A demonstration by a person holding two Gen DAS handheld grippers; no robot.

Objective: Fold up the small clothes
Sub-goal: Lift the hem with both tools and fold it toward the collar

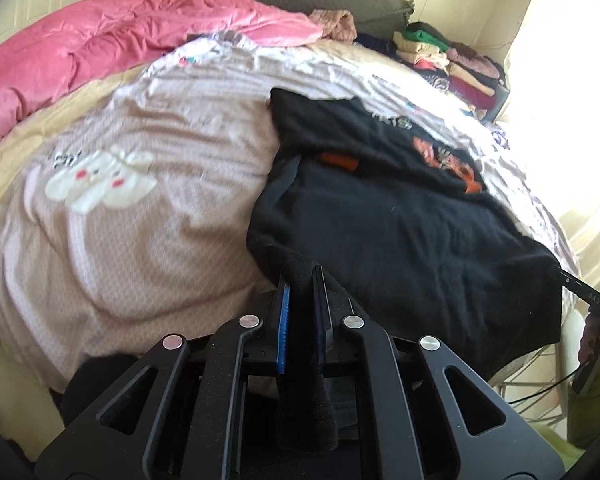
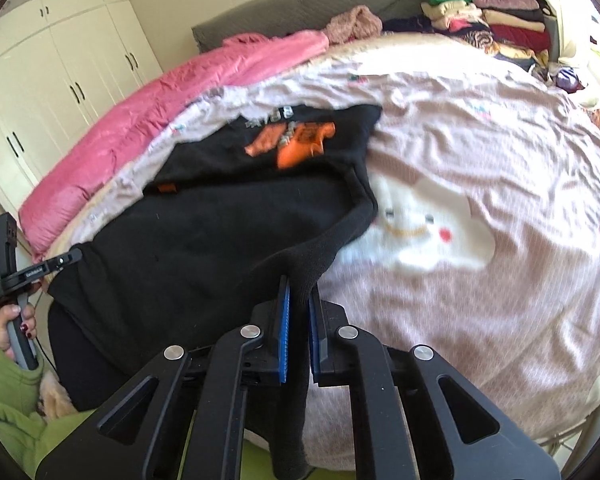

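A black sweatshirt (image 1: 400, 216) with an orange print lies on the bed, its far part folded over; it also shows in the right wrist view (image 2: 220, 216). My left gripper (image 1: 300, 276) is shut on the sweatshirt's near hem at its left corner. My right gripper (image 2: 299, 284) is shut on the near hem at its right corner, and the ribbed edge hangs down between the pads. The right gripper's tip shows at the right edge of the left wrist view (image 1: 580, 286). The left gripper shows at the left of the right wrist view (image 2: 66, 259).
The bed has a pale pink cover (image 1: 140, 208) with white cartoon patches. A pink quilt (image 1: 120, 48) is bunched at the far left. Stacks of folded clothes (image 2: 496, 20) sit by the grey headboard (image 2: 340, 0). White wardrobes (image 2: 60, 60) stand at the left.
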